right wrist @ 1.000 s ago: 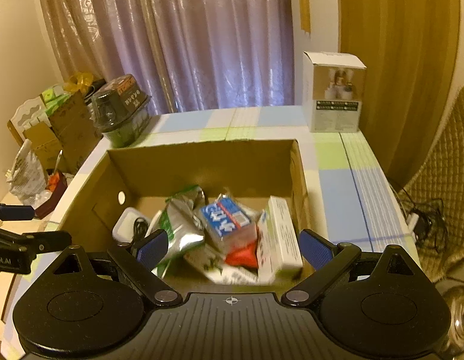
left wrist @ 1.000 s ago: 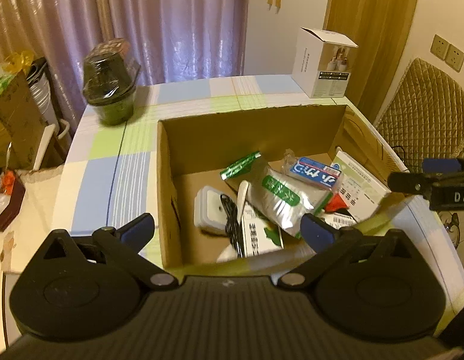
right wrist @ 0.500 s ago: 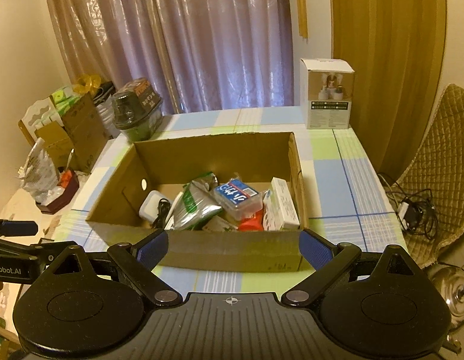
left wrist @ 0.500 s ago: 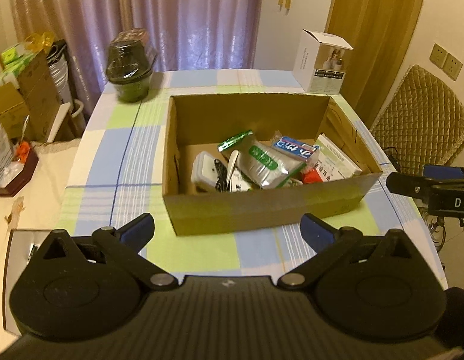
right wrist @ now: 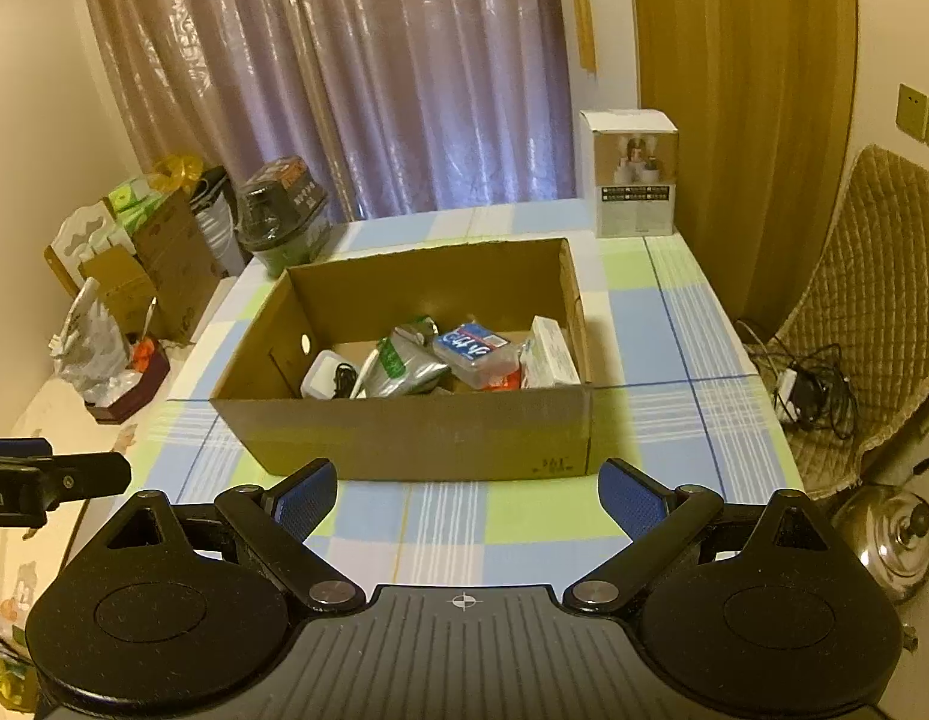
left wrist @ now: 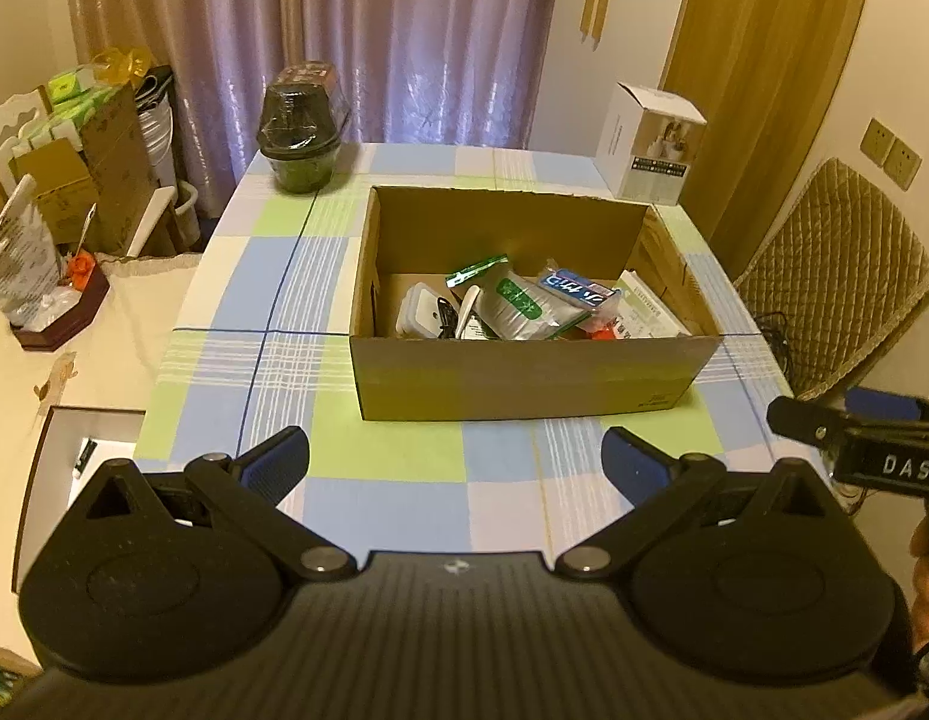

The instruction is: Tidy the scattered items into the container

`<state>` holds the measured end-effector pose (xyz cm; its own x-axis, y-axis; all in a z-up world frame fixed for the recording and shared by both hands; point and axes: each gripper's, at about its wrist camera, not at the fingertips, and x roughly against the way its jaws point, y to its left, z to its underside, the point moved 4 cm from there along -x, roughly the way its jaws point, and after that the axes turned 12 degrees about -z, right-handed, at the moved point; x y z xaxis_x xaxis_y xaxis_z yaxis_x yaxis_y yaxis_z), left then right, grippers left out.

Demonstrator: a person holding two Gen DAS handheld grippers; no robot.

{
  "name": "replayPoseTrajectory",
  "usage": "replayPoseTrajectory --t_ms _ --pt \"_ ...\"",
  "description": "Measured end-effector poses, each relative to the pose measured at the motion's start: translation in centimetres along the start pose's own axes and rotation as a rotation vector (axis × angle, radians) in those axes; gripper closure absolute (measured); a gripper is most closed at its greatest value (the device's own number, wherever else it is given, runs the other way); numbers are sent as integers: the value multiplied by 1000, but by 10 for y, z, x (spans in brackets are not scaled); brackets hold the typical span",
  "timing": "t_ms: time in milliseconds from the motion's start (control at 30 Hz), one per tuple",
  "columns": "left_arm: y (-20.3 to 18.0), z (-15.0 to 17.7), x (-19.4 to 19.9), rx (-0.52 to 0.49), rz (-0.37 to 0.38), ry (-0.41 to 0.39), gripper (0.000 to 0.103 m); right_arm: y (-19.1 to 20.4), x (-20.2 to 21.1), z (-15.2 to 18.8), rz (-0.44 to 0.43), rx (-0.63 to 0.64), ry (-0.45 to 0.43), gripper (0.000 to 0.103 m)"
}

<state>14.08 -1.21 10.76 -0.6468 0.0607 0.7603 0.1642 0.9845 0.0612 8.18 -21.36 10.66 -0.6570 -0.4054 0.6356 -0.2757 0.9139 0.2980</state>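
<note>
An open cardboard box [left wrist: 524, 381] [right wrist: 404, 432] stands in the middle of the checked tablecloth. Inside it lie a silver pouch with a green label [left wrist: 515, 306] [right wrist: 404, 360], a blue-and-white packet [left wrist: 575, 289] [right wrist: 473, 348], a white charger with a black cable [left wrist: 422, 318] [right wrist: 326, 378], a white carton [left wrist: 644, 315] [right wrist: 548, 354] and something red [left wrist: 602, 333]. My left gripper [left wrist: 455, 462] hangs open and empty over the near table edge, short of the box. My right gripper [right wrist: 467, 492] is likewise open and empty in front of the box.
A dark lidded bowl [left wrist: 302, 144] [right wrist: 281, 222] sits at the table's far left corner and a white product box [left wrist: 647, 144] [right wrist: 635, 174] at the far right. A quilted chair [left wrist: 836, 276] [right wrist: 872, 312] stands to the right, cartons and bags [left wrist: 74, 180] to the left, a metal kettle [right wrist: 896, 534] low right.
Both grippers have drawn back and up from over the box toward the near table edge; the box now looks smaller and farther. Both stay open and empty.
</note>
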Motion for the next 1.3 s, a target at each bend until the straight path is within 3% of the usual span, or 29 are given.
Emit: replayPoseTrajectory --t_ms 267,700,1300 --pt "-2 15 21 12 17 4 1 9 26 4 6 1 -13 4" --pt "-3 20 55 11 13 -61 1 26 48 12 19 51 -18 4" --pt "0 32 56 15 1 -43 1 28 52 26 26 61 -7 4"
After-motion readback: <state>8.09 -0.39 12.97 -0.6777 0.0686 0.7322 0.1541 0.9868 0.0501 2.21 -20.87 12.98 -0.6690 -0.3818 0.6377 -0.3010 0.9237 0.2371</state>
